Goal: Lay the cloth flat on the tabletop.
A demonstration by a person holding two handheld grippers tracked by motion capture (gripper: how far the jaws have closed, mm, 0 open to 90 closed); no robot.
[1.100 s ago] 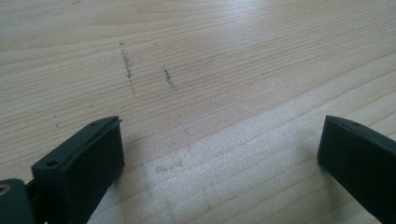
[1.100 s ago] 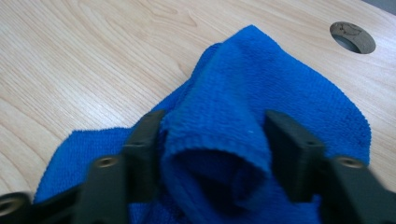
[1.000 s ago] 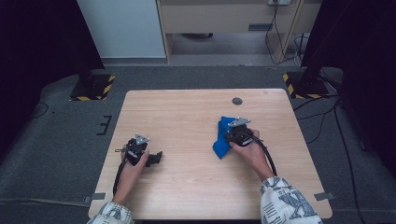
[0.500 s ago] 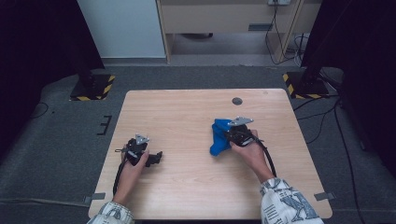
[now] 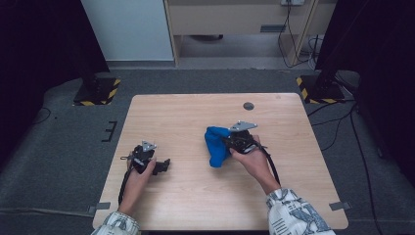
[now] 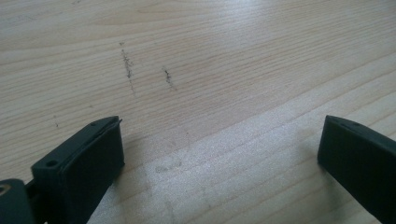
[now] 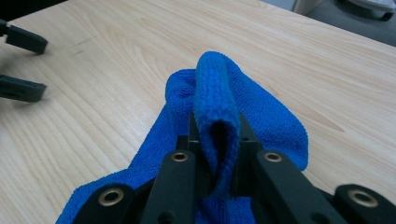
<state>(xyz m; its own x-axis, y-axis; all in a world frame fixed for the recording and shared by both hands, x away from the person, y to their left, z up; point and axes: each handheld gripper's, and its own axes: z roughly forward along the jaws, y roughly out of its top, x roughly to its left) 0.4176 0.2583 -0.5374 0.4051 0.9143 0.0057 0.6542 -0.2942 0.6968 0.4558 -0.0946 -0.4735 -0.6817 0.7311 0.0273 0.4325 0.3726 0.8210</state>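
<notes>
Since the earlier frames, the right gripper (image 5: 231,142) has lifted a little and shifted, and the blue cloth (image 5: 216,145) has gone with it: a second ago the cloth lay flatter on the wood, and it is now bunched into a taller clump hanging from the jaws. Those jaws have just been closing, with a fold of the cloth between them.

At the left of the high view, the left gripper (image 5: 164,166) sits low over the wooden table (image 5: 186,115), near the left edge and toward the near side, held by the person's left hand (image 5: 137,175). It has kept its place. In the left gripper view its two black jaws stand wide apart over bare wood, with nothing between them and a couple of faint dark scuff marks (image 6: 128,67) on the grain farther off.

Right of the middle, the cloth rests partly on the tabletop, well apart from the left gripper. In the right gripper view the jaws are pinched tight on a raised ridge of the cloth (image 7: 217,100), which loops up over them while the rest spreads below onto the wood. The right hand (image 5: 250,157) holds that gripper just right of the cloth. Farther back, a small dark round spot (image 5: 248,105) sits in the tabletop near the far edge.
</notes>
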